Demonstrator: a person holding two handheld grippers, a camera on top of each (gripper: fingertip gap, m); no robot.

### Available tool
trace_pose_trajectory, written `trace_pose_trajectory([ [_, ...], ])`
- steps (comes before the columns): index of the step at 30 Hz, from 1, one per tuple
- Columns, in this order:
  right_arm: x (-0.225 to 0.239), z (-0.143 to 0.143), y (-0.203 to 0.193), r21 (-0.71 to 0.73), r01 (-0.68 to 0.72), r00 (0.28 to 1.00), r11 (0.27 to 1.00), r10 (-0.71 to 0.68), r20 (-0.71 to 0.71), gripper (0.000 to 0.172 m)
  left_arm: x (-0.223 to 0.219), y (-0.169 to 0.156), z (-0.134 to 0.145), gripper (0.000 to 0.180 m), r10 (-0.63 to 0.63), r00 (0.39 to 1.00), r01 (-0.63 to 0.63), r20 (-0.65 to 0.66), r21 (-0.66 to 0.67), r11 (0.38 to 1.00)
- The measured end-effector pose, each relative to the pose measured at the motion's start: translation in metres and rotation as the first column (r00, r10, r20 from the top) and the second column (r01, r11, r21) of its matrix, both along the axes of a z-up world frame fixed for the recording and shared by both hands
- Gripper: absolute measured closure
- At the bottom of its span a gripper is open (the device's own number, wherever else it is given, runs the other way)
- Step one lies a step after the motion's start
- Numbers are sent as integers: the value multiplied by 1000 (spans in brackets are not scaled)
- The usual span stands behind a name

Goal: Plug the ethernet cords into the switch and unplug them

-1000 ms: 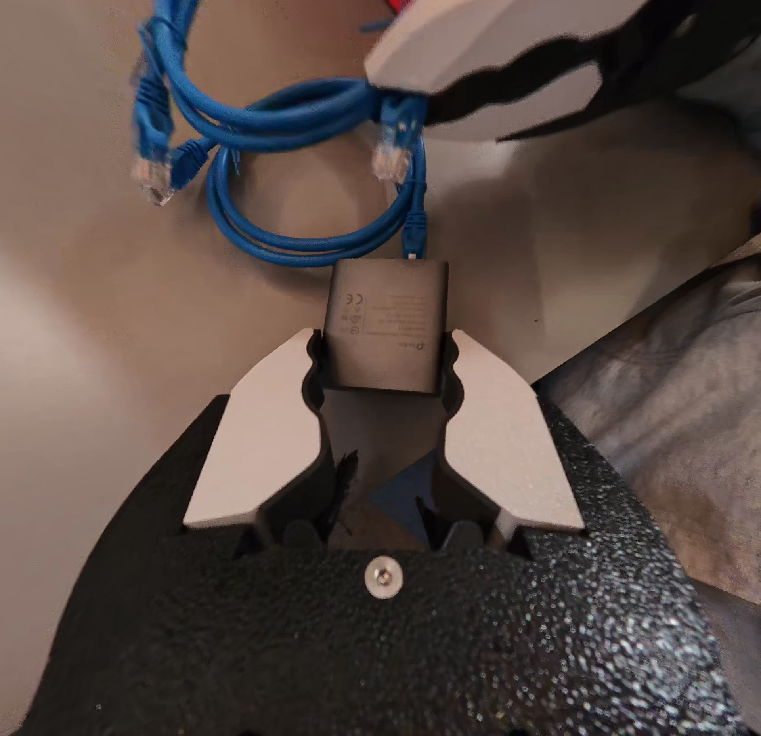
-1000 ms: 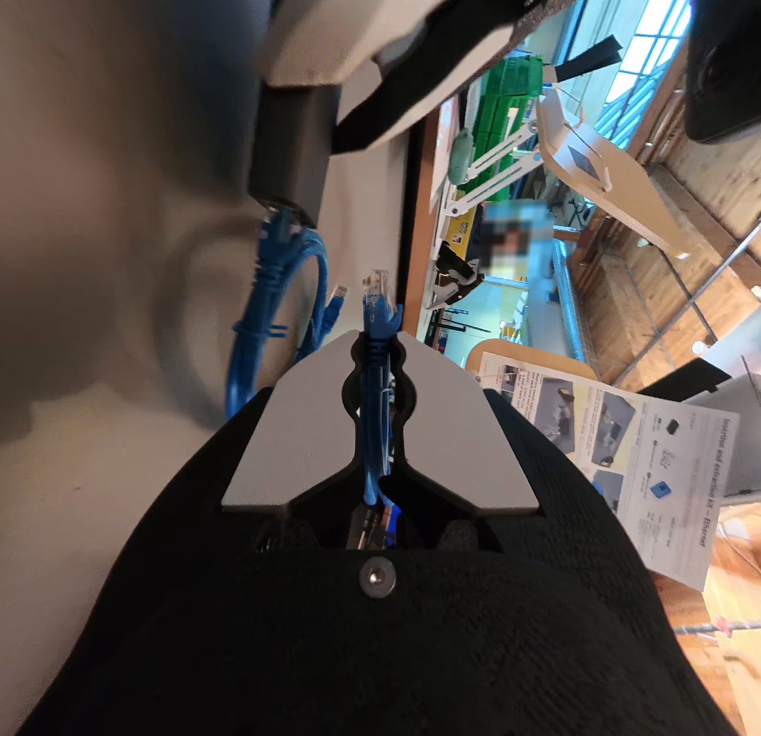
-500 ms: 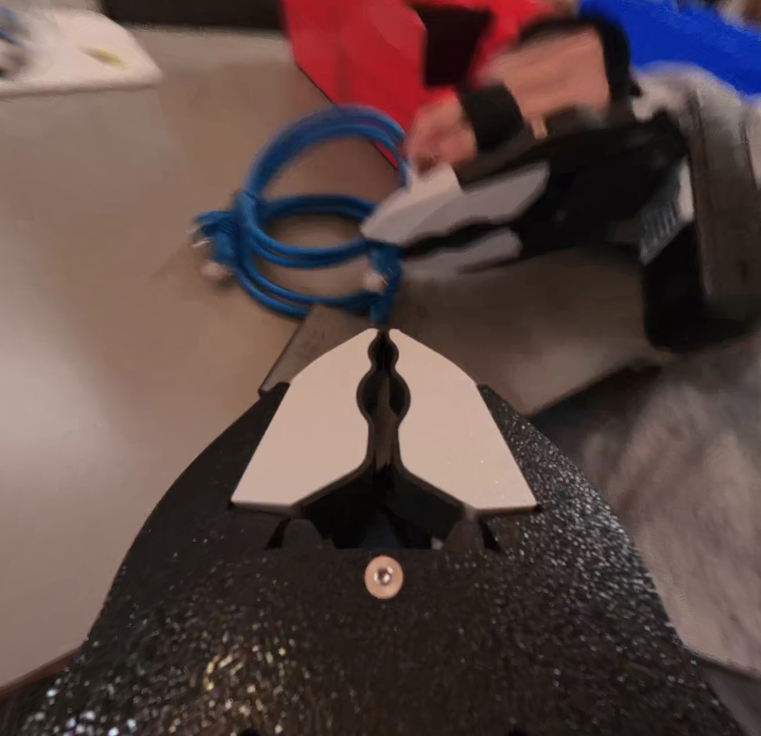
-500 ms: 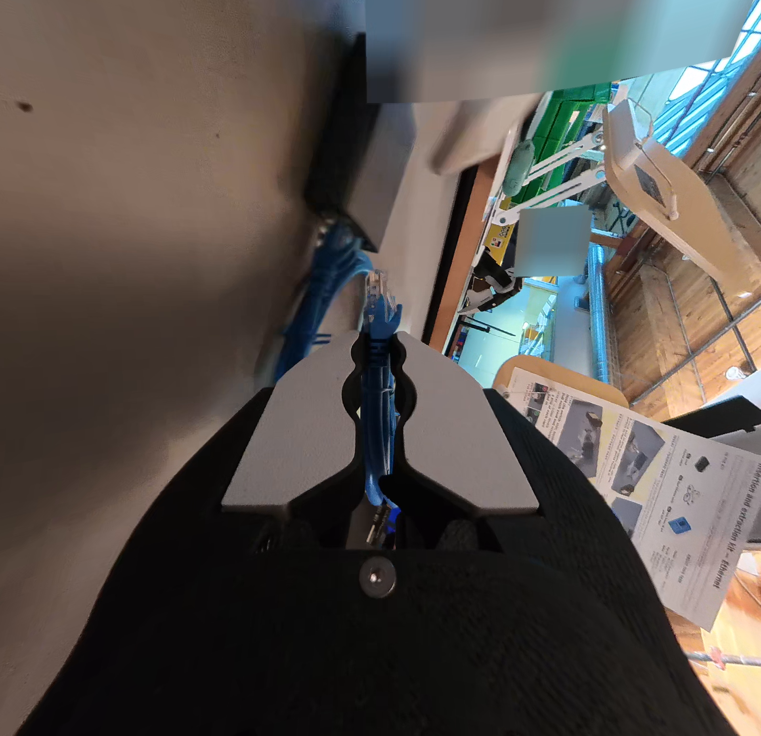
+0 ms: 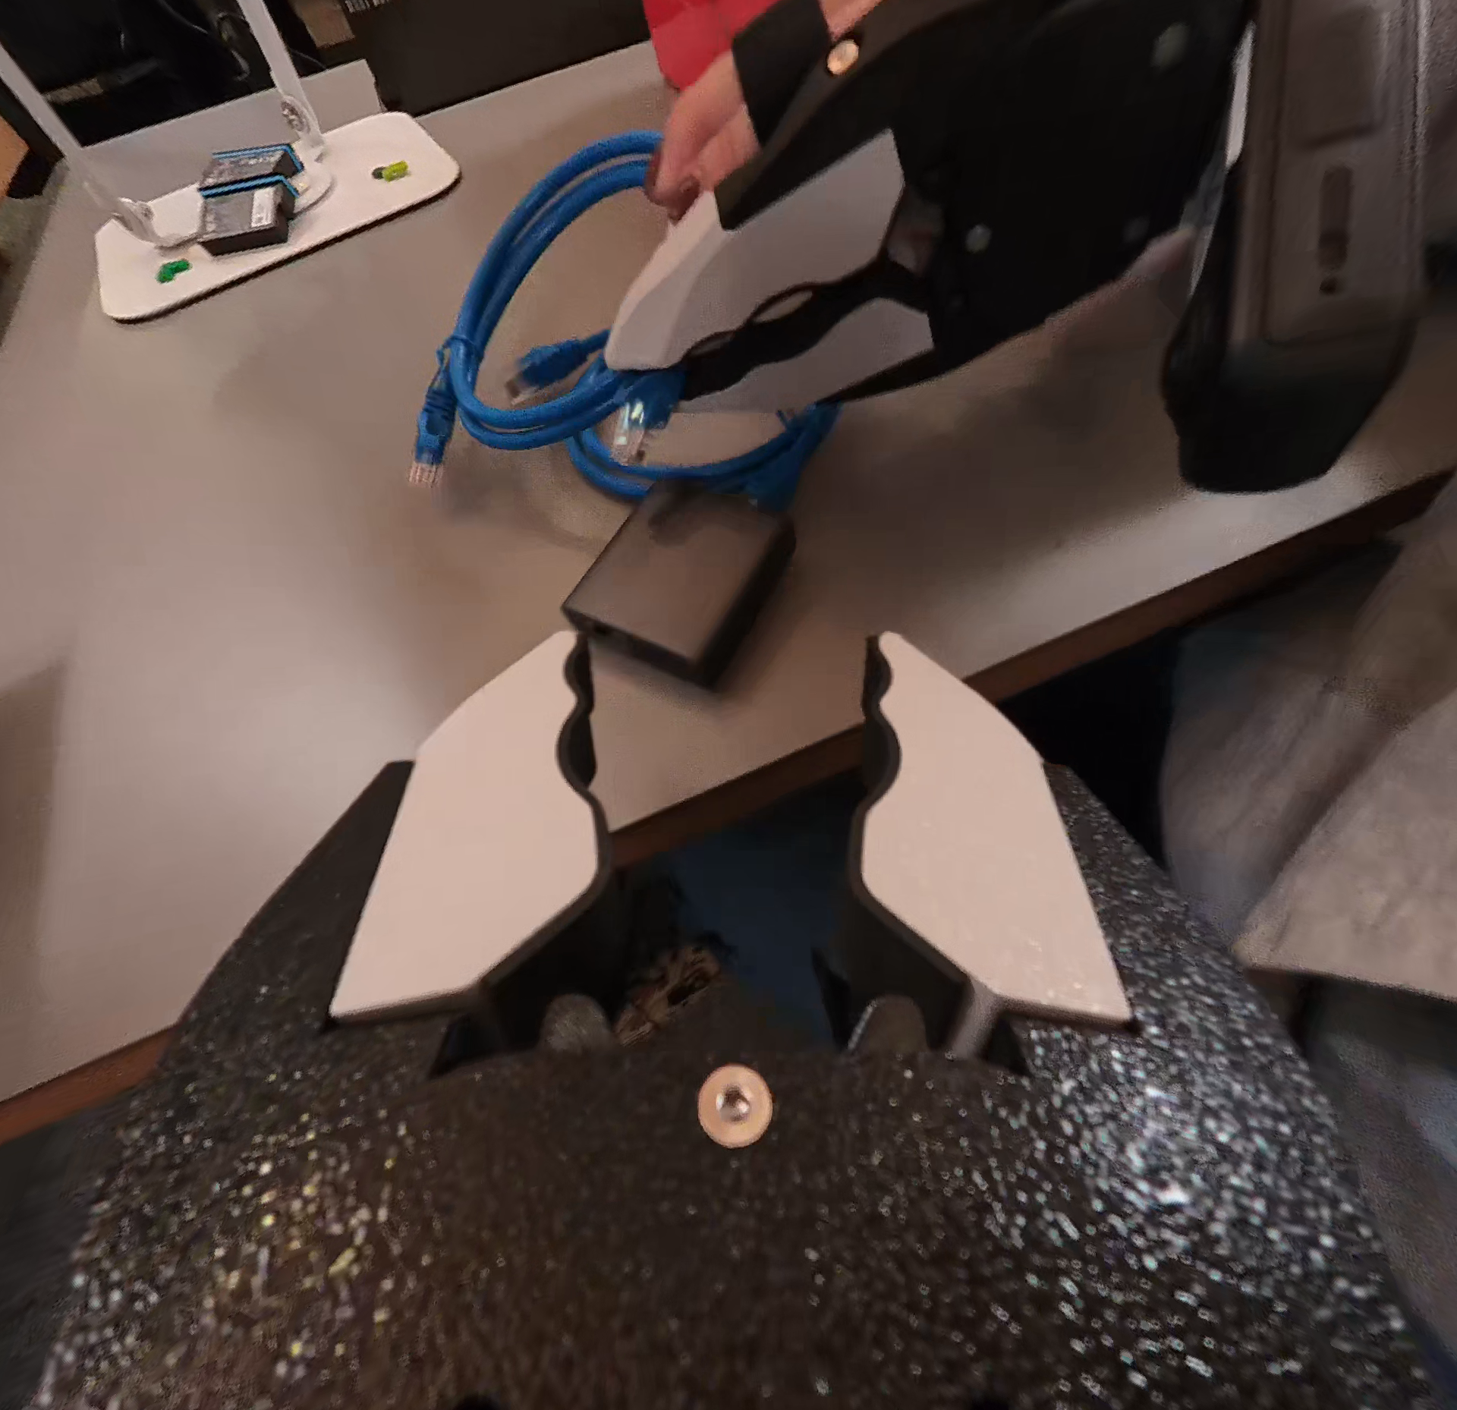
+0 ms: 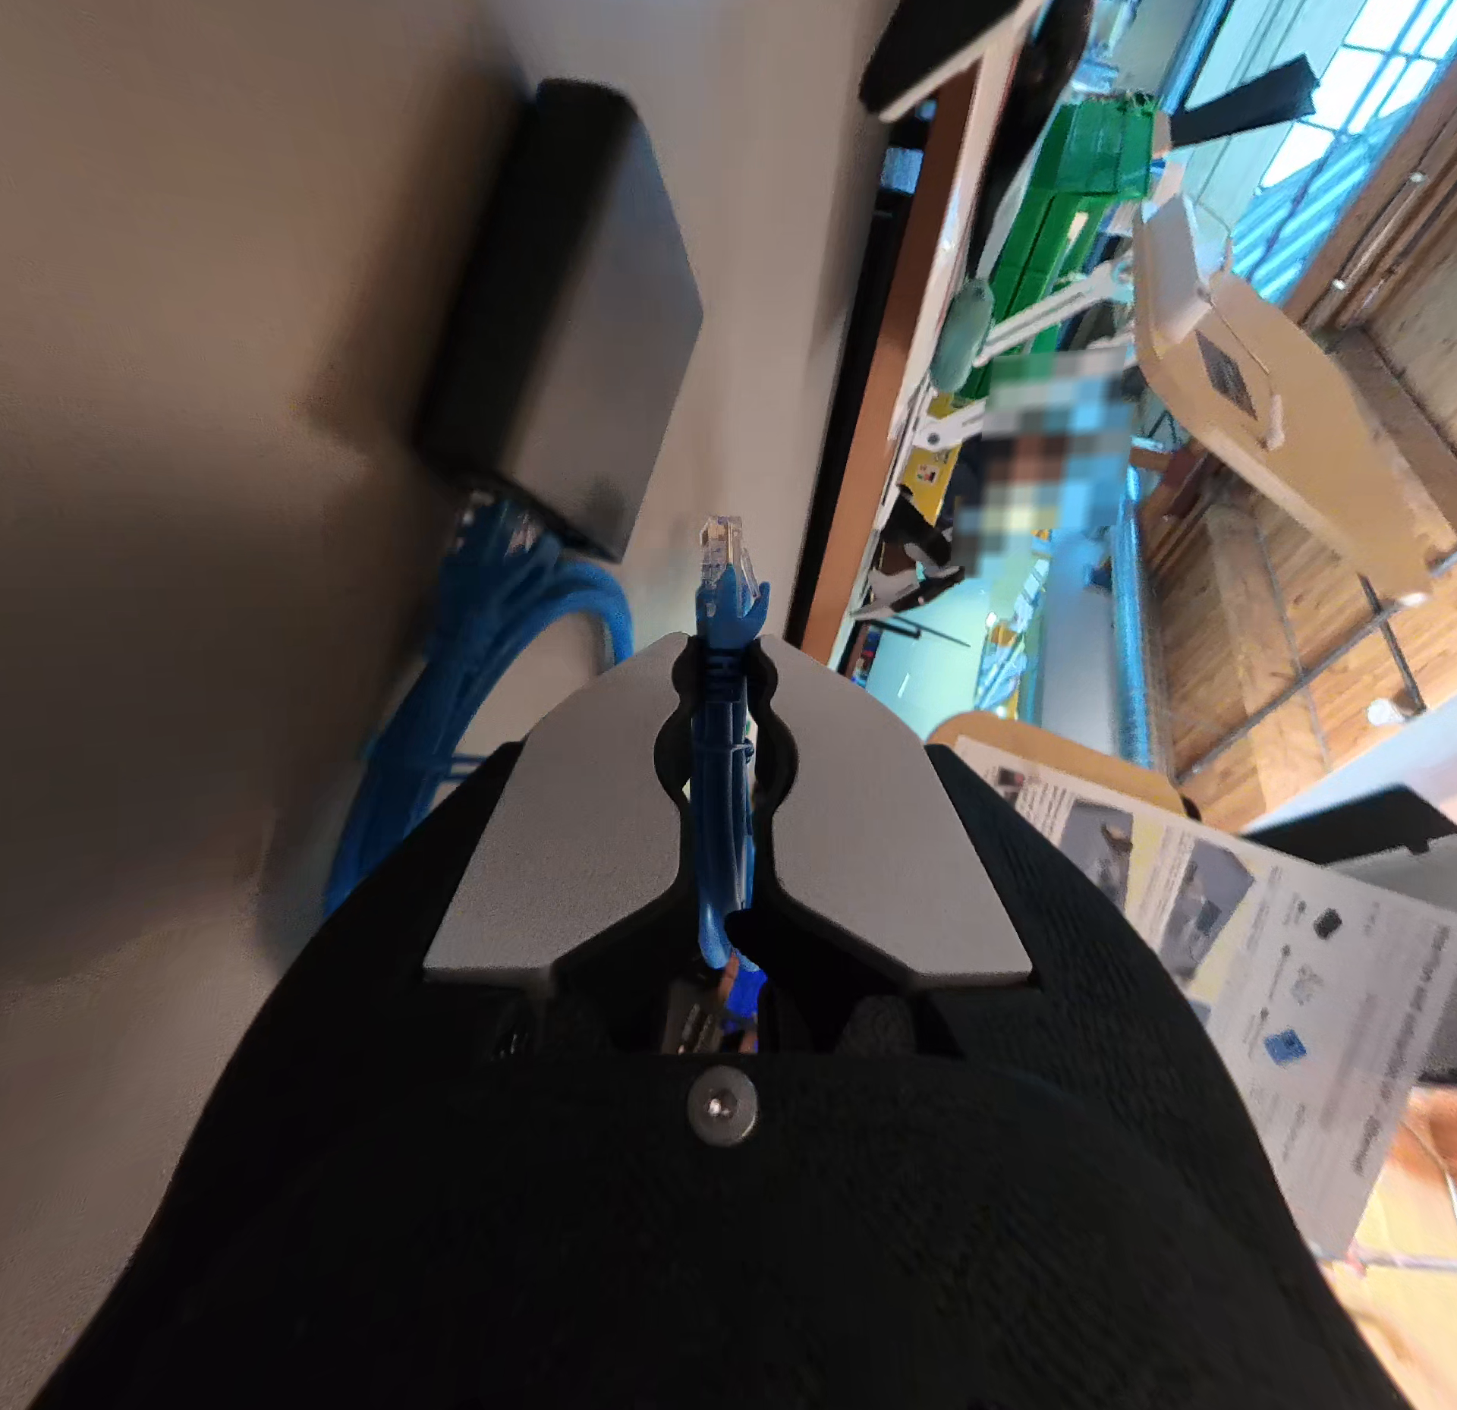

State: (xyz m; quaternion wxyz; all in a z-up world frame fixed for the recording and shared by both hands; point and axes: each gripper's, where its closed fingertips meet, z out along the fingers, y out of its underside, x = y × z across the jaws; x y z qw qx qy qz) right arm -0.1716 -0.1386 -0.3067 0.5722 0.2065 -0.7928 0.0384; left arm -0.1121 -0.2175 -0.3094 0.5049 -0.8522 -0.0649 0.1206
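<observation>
Your right gripper (image 6: 724, 647) has its fingers clenched on a blue ethernet cord (image 6: 721, 741), its clear plug (image 6: 724, 544) poking out past the tips, near the black switch (image 6: 568, 331). Your left gripper (image 5: 721, 647) has its fingers spread wide and bare, just short of the switch (image 5: 686, 576), which lies on the grey worktop (image 5: 197, 584). Coiled blue cords (image 5: 536, 284) lie just beyond the switch.

One black switch (image 5: 684, 584), a bundle of blue ethernet cords (image 5: 552, 323) showing three loose plugs, two grippers.
</observation>
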Motion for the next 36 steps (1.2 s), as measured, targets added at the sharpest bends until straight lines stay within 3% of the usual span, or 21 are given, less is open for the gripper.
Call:
trace_pose_trajectory([
  [4, -5, -15, -8, 105, -20, 998, 994, 15, 53, 161, -6, -23, -10, 101, 10, 987, -28, -159, -112, 993],
  [10, 11, -18, -25, 71, -86, 993, 994, 80, 85, 161, 1, -31, -27, 96, -56, 931, -26, -361, -219, 975],
  [17, 32, -20, -43, 25, -112, 988, 993, 109, 105, 162, 11, -11, -37, 95, -206, 738, -3, -642, -309, 951],
  [22, 43, -20, -53, 2, -122, 986, 993, 121, 112, 162, 21, -7, -40, 114, -318, 560, 14, -765, -374, 927],
  [24, 44, -20, -54, -11, -115, 986, 993, 115, 119, 161, 18, -8, -39, 125, -303, 524, -22, -796, -368, 929],
  [26, 44, -19, -51, -32, -105, 986, 994, 109, 124, 161, 18, -9, -36, 148, -292, 496, -38, -818, -356, 934],
  [29, 41, -13, -38, -71, -62, 990, 996, 71, 125, 162, 23, -12, -28, 157, -273, 521, -17, -809, -329, 944],
  [33, 45, -3, -26, -138, -32, 990, 990, 51, 135, 162, 23, -22, -17, 160, -247, 632, 23, -734, -302, 953],
  [36, 49, -2, -20, -124, -5, 989, 992, 23, 143, 162, 23, -17, -11, 160, -235, 668, 17, -706, -301, 953],
])
